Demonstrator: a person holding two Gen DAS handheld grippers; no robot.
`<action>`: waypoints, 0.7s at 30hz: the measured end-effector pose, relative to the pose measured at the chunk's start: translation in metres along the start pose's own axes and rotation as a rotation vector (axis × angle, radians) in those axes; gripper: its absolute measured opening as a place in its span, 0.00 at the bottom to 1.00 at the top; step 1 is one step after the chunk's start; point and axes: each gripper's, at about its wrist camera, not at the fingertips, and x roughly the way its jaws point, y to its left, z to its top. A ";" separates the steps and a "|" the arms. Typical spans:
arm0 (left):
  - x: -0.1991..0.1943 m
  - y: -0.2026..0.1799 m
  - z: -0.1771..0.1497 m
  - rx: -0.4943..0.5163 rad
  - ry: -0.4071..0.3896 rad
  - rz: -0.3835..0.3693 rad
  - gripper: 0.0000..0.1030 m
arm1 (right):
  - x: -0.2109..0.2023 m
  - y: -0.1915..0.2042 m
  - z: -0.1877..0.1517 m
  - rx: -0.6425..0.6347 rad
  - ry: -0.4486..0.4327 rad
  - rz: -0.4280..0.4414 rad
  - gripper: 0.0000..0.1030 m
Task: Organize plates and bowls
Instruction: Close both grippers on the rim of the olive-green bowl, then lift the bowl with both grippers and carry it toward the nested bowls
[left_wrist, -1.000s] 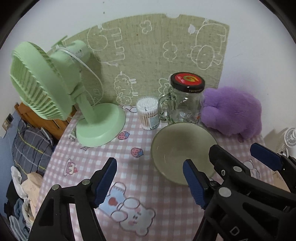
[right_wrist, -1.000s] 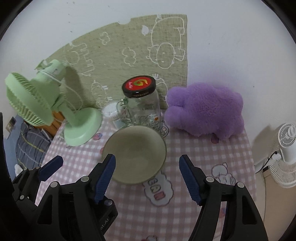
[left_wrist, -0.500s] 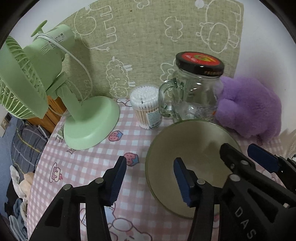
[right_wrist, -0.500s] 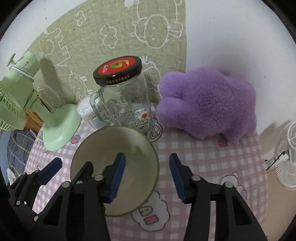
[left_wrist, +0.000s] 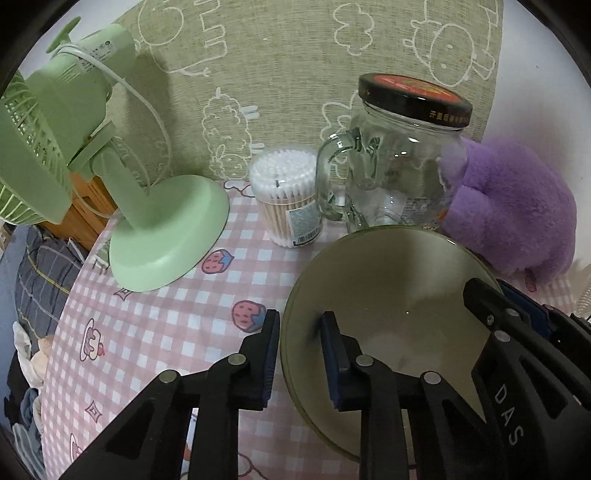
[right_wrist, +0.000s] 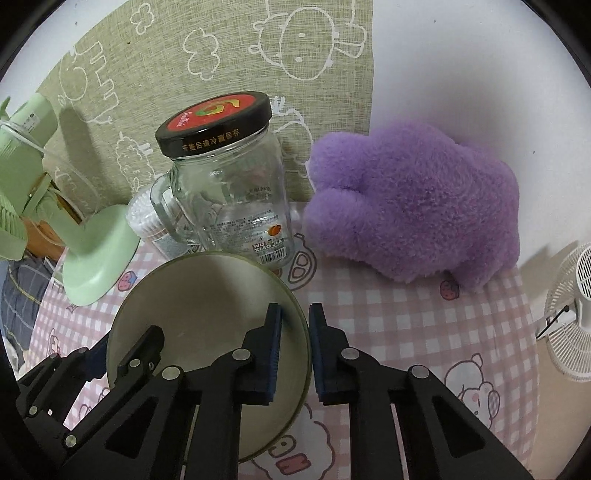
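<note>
Bowl (left_wrist: 388, 295) sits low and centre on the checked surface (left_wrist: 155, 332), before the jar (left_wrist: 402, 162); left gripper (left_wrist: 297, 354) and right gripper (right_wrist: 294, 343) each pinch opposite rim edges; grasping step seems done; next, probably, a level two-handed lift.

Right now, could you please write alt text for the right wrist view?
The right gripper is shut on the right rim of a round olive-green bowl on a pink checked tablecloth. Behind stand a black-lidded glass jar and a fluffy purple plush.
</note>
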 end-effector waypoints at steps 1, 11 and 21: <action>0.001 0.000 0.000 -0.003 0.002 -0.005 0.17 | 0.000 0.000 0.000 0.000 0.001 0.001 0.18; -0.004 -0.002 -0.002 0.007 0.014 0.000 0.16 | -0.005 -0.003 -0.004 0.001 0.017 0.011 0.17; -0.036 -0.007 -0.012 0.029 -0.005 -0.015 0.16 | -0.036 -0.008 -0.014 0.003 0.017 -0.004 0.17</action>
